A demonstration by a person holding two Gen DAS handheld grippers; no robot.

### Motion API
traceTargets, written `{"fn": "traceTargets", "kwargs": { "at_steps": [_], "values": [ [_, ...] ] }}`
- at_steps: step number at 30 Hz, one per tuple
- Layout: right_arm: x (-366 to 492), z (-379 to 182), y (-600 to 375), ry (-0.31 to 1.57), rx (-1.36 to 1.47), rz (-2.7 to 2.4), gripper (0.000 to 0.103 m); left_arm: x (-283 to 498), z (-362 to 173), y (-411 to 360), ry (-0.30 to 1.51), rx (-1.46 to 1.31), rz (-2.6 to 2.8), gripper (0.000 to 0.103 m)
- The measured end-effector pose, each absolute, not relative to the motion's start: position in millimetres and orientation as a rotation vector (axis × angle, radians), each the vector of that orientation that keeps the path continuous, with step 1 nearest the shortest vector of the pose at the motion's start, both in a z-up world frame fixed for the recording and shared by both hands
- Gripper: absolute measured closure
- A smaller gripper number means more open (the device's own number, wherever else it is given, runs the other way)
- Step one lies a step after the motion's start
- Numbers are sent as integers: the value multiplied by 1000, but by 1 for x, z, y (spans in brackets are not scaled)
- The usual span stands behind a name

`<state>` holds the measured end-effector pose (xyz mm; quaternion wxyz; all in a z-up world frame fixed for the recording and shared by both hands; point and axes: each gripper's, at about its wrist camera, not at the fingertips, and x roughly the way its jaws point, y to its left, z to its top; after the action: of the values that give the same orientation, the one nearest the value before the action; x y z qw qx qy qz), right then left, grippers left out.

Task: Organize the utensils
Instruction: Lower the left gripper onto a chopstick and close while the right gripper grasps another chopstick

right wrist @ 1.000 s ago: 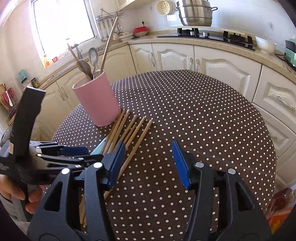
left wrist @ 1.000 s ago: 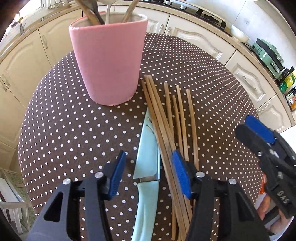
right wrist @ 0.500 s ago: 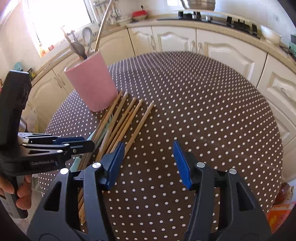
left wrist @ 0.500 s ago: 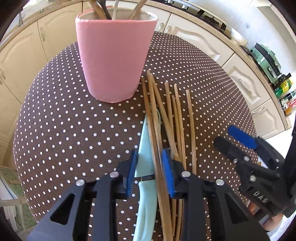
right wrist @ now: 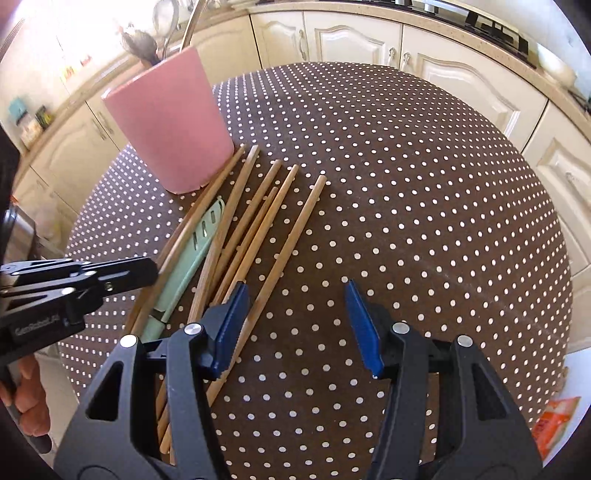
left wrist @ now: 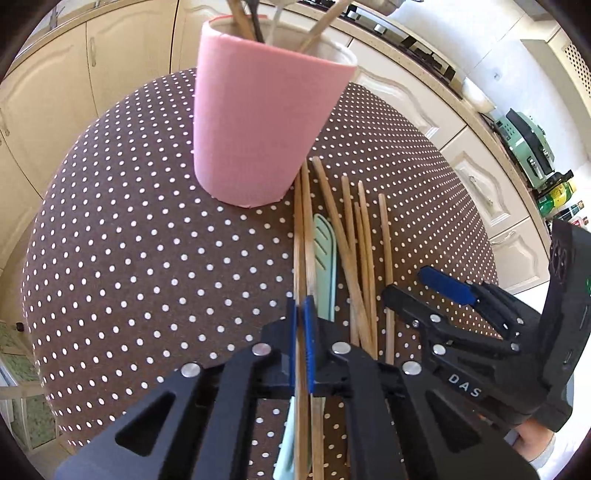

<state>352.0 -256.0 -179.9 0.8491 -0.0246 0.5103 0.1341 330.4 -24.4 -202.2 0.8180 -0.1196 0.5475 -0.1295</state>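
Chopsticks (left wrist: 364, 258) lie fanned at centre frame beside a pink cup (left wrist: 258, 125), over a mint knife (left wrist: 325, 266). Left gripper (left wrist: 302, 339) is clenched on the leftmost stick (left wrist: 300, 236); right gripper (right wrist: 295, 325) hangs released. Lift straight, tip upright, then lower it into the cup.

Beyond my table's (right wrist: 406, 184) far edge I see cream cabinets (right wrist: 461, 77) under a counter with a hob (right wrist: 495, 27). A green appliance (left wrist: 528, 144) and bottles (left wrist: 557, 199) stand on that counter's right end.
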Motion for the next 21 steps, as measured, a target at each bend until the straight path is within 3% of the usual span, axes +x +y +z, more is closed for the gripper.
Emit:
{"fn": "traceTargets", "kwargs": {
  "at_steps": [3, 5, 8, 13, 21],
  "values": [
    [356, -182, -245, 1105, -142, 260, 53, 328, -203, -17, 1170, -247, -266, 99],
    [360, -181, -242, 1132, -172, 266, 68, 327, -203, -12, 1179, -225, -247, 99],
    [365, -179, -242, 1178, -197, 274, 79, 327, -204, -8, 1191, -213, -258, 99],
    [375, -180, -247, 1249, -198, 292, 80, 335, -201, -19, 1203, -144, -236, 91],
    [393, -181, -244, 1293, -187, 286, 79, 351, -197, -42, 1207, 0, -206, 88]
  ]
}}
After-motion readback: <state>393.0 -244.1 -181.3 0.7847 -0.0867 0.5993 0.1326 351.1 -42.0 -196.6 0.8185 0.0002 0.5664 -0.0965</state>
